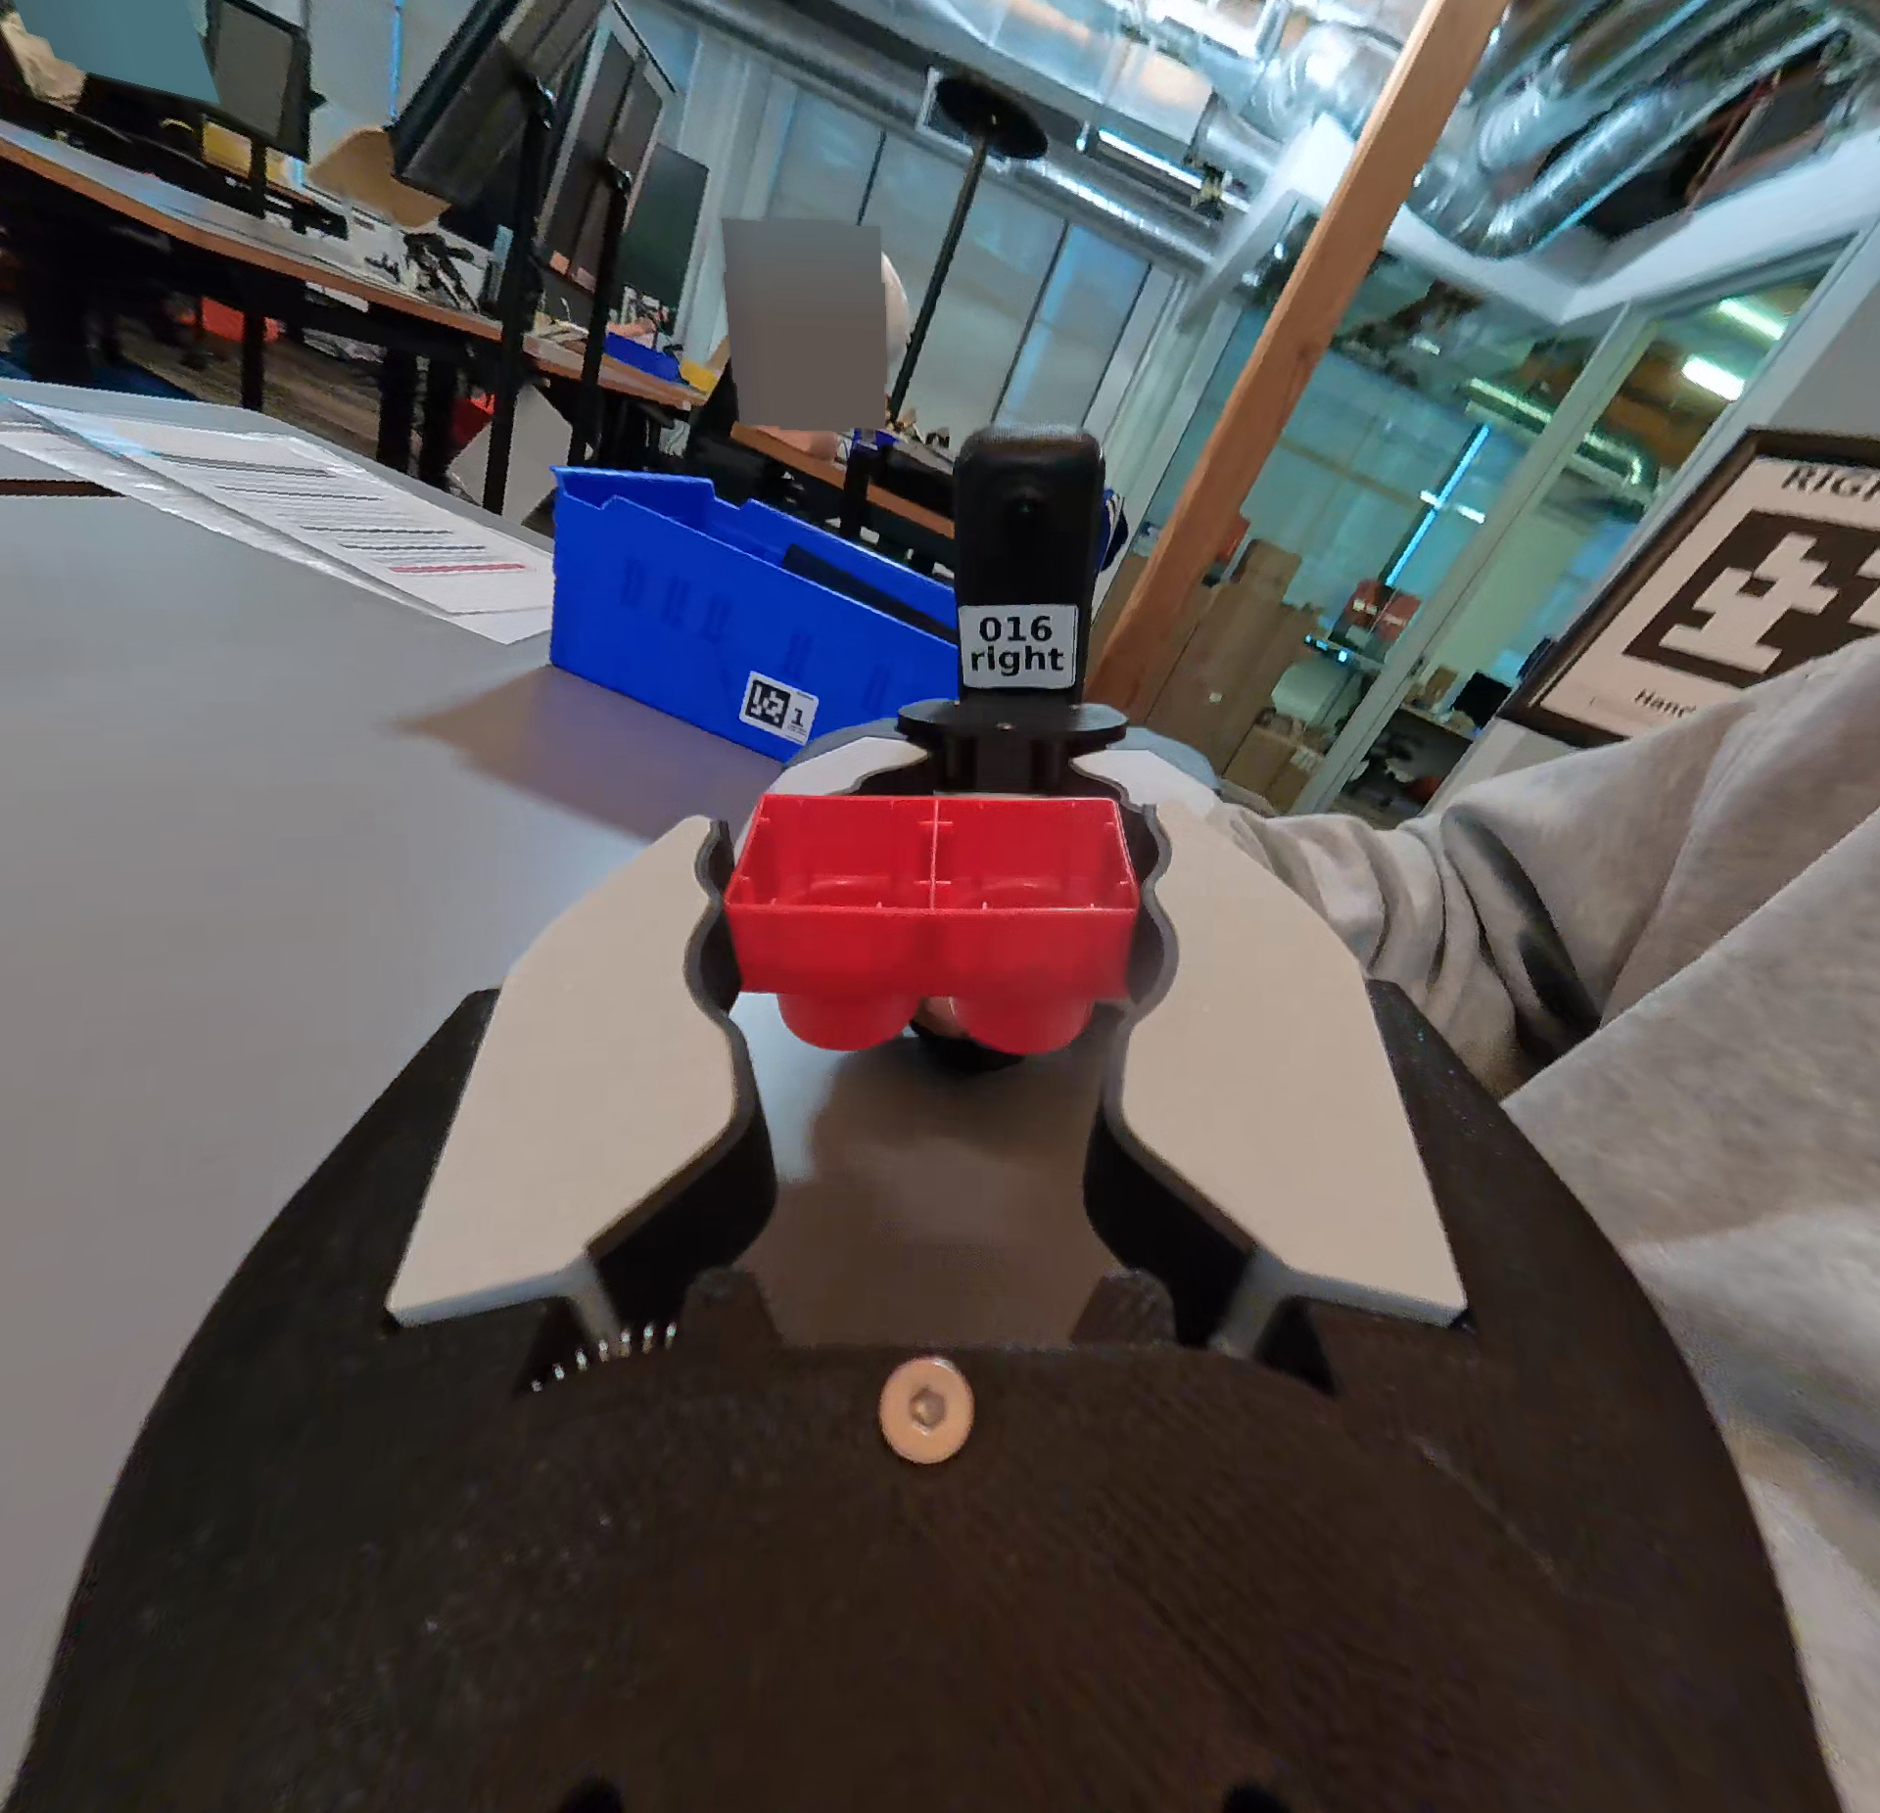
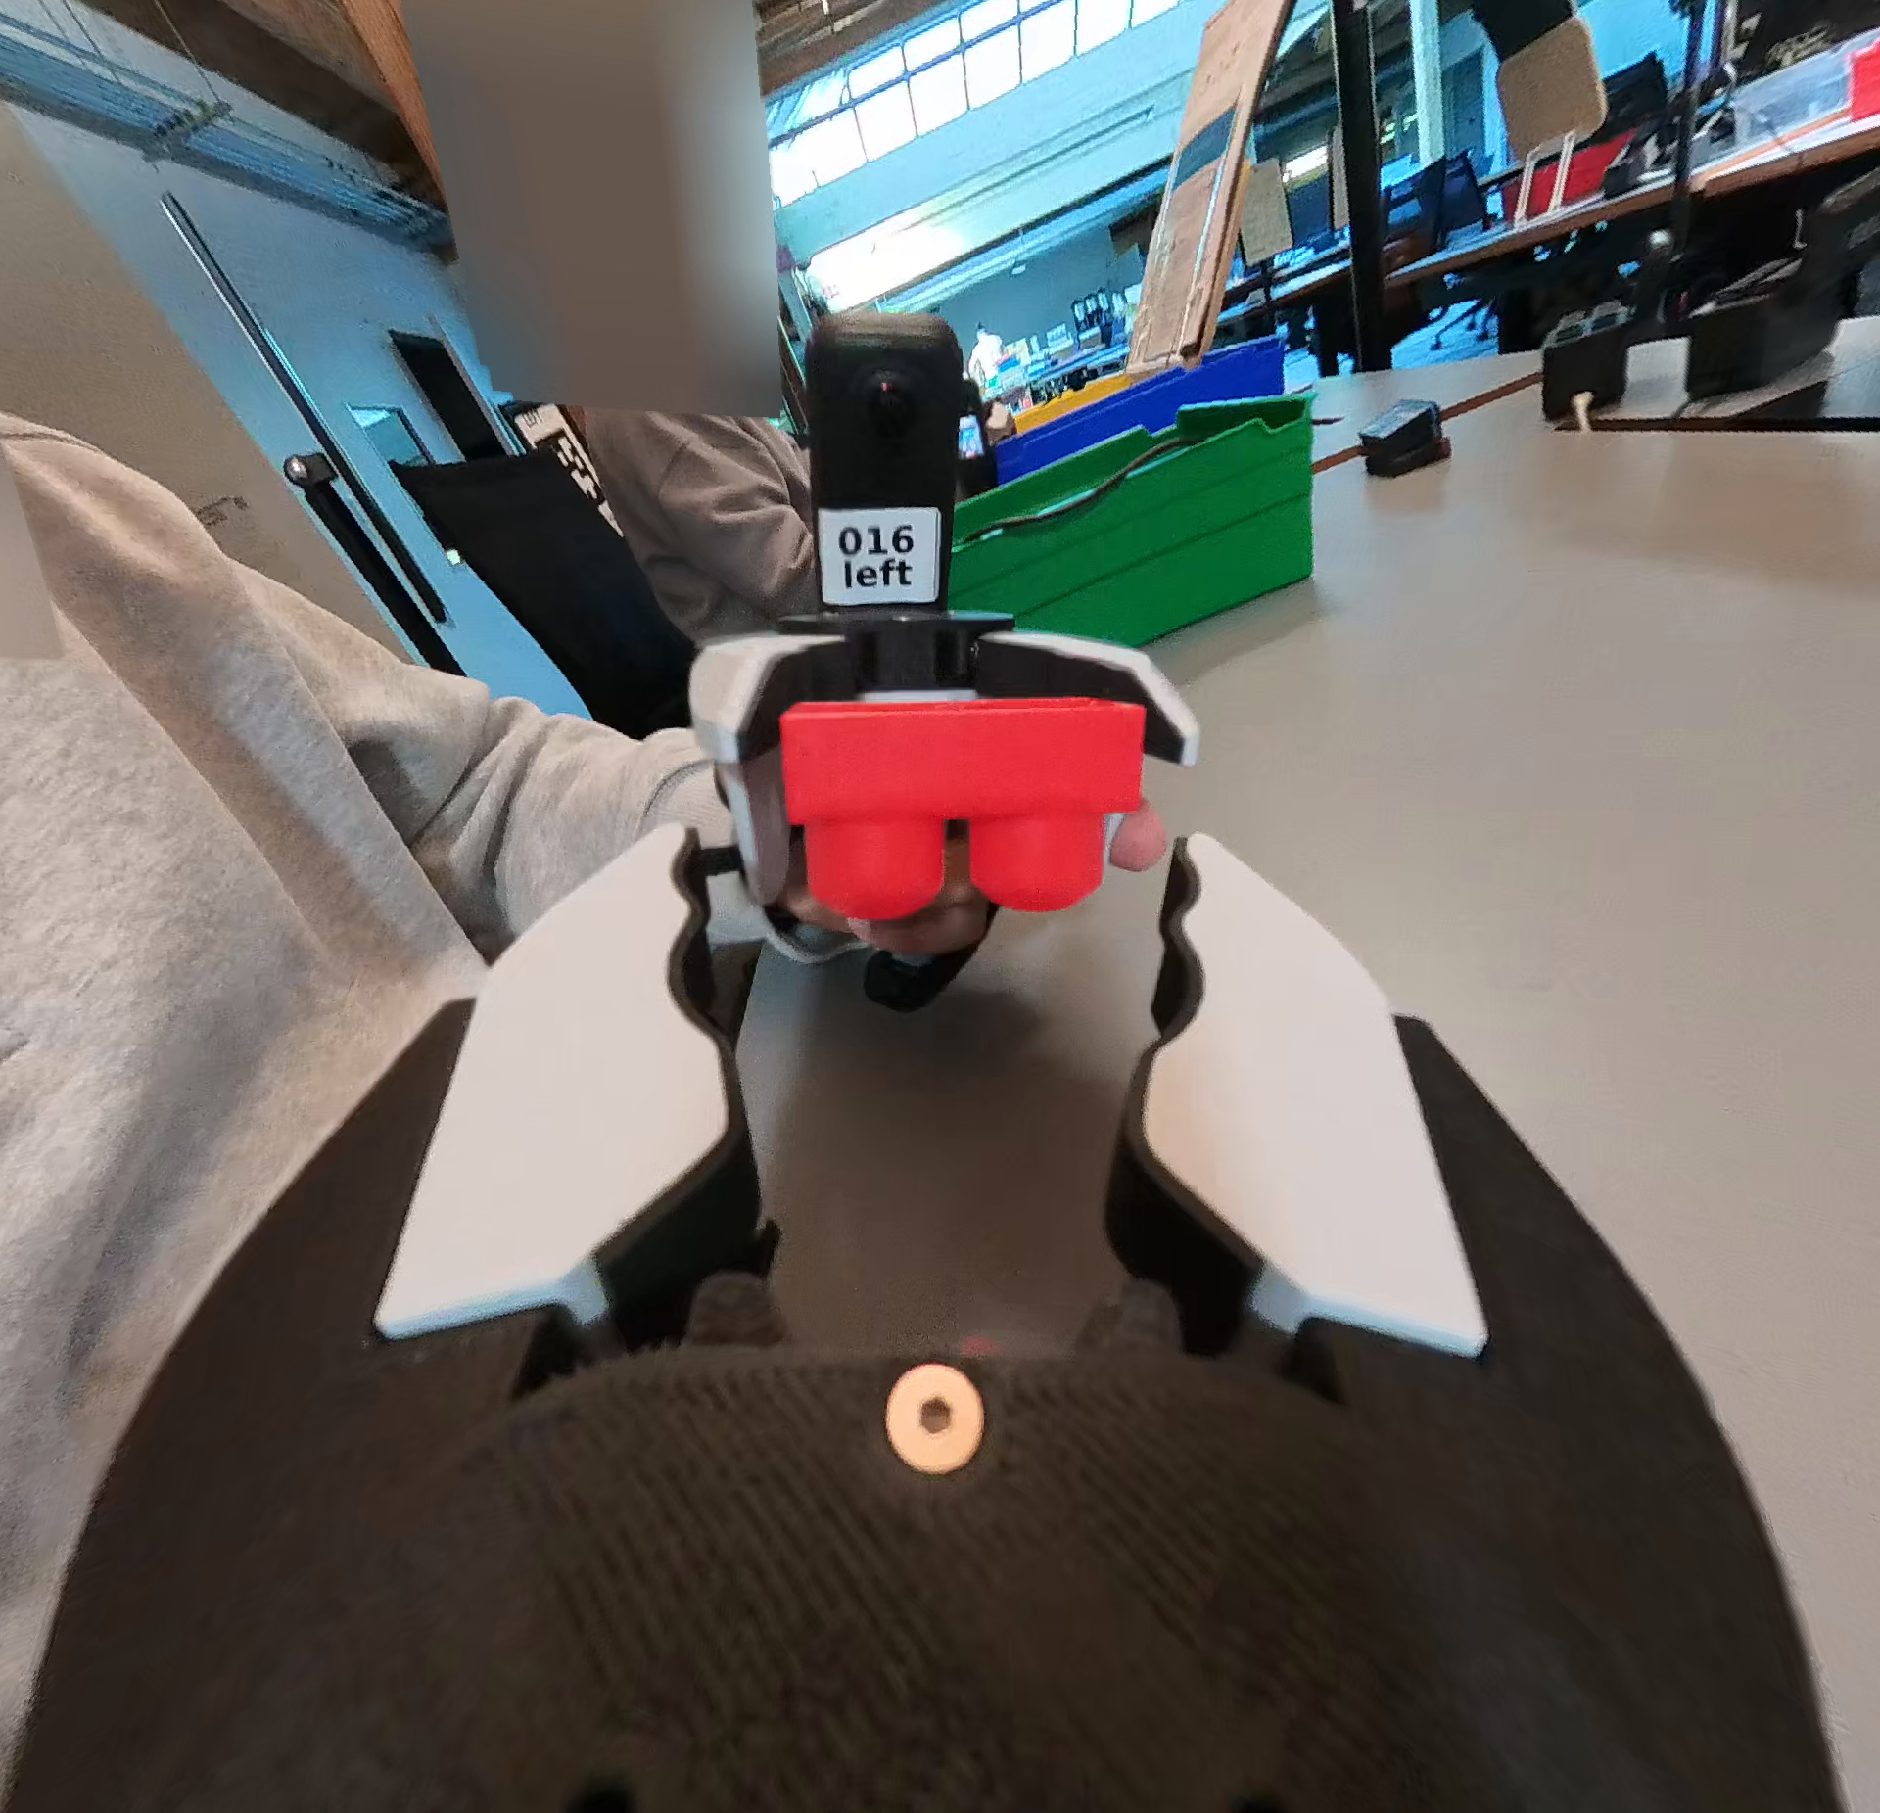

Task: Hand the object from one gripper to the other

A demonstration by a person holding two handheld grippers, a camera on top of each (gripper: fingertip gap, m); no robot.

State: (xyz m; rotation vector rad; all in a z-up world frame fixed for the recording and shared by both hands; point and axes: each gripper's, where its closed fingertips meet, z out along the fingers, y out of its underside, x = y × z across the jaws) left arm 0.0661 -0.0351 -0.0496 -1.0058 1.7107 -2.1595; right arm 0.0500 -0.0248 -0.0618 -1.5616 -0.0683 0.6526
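Fingers [image 1: 600, 1032] of the left gripper [image 1: 928, 910] are seen pinched on a red block [image 1: 931, 900], a hollow two-stud brick whose open underside faces up and whose two round studs point down. The block is held above the grey counter [image 1: 254, 849], clamped at its short ends between the wavy inner edges of the white fingers.

In the right wrist view the same red block [image 2: 961, 798] is seen head-on in the left gripper [image 2: 946, 747], with a fingertip of the person's hand [image 2: 1137, 839] visible just beside it. The right gripper [image 2: 931, 951] is held facing the block with its fingers [image 2: 590, 1052] spread wide; nothing is gripped between them, and the block lies just beyond their tips. Whether the tips touch the block cannot be told.

From the left wrist view the right gripper [image 1: 1017, 747] is partly hidden behind the block, its black camera post rising above it. A grey sleeve [image 1: 1526, 900] is seen at the right of that view. A blue bin [image 1: 732, 625] stands on the counter behind the grippers, and a green bin [image 2: 1139, 544] is seen on the counter in the right wrist view.
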